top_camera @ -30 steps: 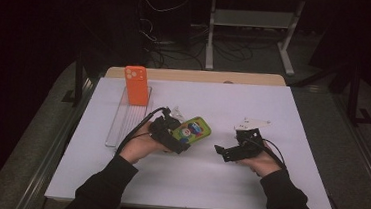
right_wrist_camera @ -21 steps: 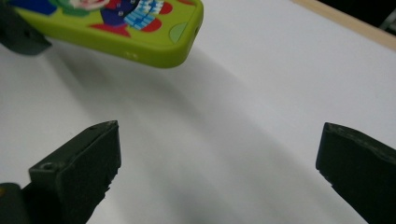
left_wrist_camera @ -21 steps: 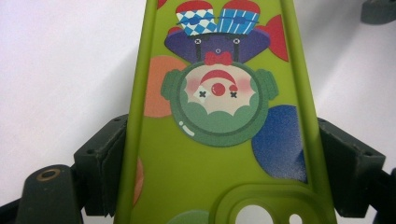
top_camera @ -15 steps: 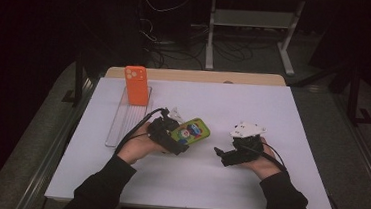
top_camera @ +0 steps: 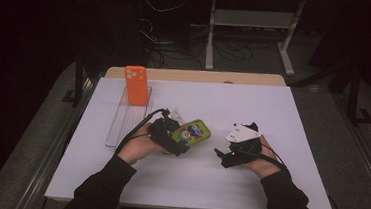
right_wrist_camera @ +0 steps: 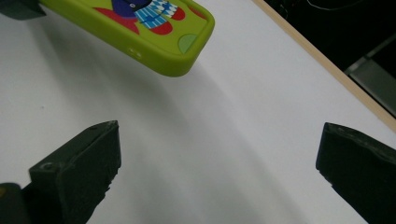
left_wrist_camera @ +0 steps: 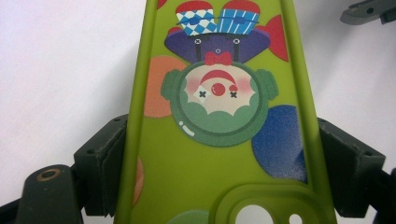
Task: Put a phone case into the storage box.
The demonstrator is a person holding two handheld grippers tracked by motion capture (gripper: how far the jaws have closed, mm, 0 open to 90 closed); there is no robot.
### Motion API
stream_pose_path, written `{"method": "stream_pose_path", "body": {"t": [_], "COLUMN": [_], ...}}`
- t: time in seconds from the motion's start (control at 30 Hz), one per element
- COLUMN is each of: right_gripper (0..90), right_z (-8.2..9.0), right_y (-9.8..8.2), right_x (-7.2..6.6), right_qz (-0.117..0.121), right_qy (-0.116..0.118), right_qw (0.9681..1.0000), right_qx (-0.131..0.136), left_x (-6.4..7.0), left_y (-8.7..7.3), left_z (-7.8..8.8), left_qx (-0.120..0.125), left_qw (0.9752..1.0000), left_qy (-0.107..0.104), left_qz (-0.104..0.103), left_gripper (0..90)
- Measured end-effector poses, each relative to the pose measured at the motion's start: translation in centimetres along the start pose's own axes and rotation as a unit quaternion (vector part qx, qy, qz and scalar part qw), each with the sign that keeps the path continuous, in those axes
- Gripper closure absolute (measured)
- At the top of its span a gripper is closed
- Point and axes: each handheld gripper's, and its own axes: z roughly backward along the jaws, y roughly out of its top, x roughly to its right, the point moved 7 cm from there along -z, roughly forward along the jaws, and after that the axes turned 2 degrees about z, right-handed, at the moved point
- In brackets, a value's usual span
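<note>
Because we clamped the left gripper (top_camera: 183, 143) on the green phone case (top_camera: 191, 133) by its long sides near the surface's (top_camera: 283, 117) middle, its far end stayed free for our wide-open, empty right gripper (top_camera: 225, 155).

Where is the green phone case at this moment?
In the high view the green case is near the table's middle, clamped in the left gripper, with the open right gripper to its right.
</note>
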Motion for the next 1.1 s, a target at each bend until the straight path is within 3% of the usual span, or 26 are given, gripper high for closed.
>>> {"method": "stream_pose_path", "body": {"t": [0.3, 0.53, 0.6, 0.67, 0.83, 0.87, 0.9, 1.03, 1.1], "right_gripper": [0.0, 0.0, 0.0, 0.0, 0.0, 0.0, 0.0, 0.0, 0.0], "right_z": [-0.1, -0.3, -0.4, -0.4, -0.6, -0.6, -0.5, -0.7, -0.7], "right_y": [0.4, 0.5, 0.5, 0.5, 0.8, 0.8, 0.8, 0.8, 0.9], "right_x": [-0.5, -0.9, -0.9, -1.0, -1.3, -1.3, -1.2, -1.6, -1.5], "right_qz": [0.054, 0.109, 0.133, 0.143, 0.176, 0.186, 0.211, 0.230, 0.247], "right_qy": [-0.019, -0.040, -0.046, -0.052, -0.068, -0.072, -0.074, -0.085, -0.090], "right_qw": [0.9984, 0.9932, 0.9899, 0.9883, 0.9820, 0.9798, 0.9746, 0.9692, 0.9646], "right_qx": [0.001, -0.004, -0.007, -0.009, -0.009, -0.010, -0.015, -0.019, -0.019], "left_x": [-0.2, 0.0, -0.1, 0.1, 0.1, 0.1, 0.1, 0.1, 0.1], "left_y": [-0.1, -0.1, -0.1, 0.0, 0.0, 0.0, 0.0, 0.0, 0.0], "left_z": [0.0, -0.1, 0.0, -0.2, -0.2, -0.2, -0.2, -0.2, -0.2], "left_qx": [-0.006, -0.007, -0.011, 0.000, -0.001, -0.001, -0.001, -0.006, -0.005], "left_qw": [0.9999, 0.9999, 0.9998, 1.0000, 1.0000, 1.0000, 1.0000, 1.0000, 1.0000], "left_qy": [0.001, 0.001, 0.000, 0.000, 0.000, -0.001, -0.001, -0.002, -0.001], "left_qz": [-0.011, -0.010, -0.015, -0.002, -0.002, -0.003, -0.003, -0.004, -0.003], "left_gripper": [15.8, 15.8, 15.7, 15.8, 15.8, 15.7, 15.8, 15.7, 15.7]}}
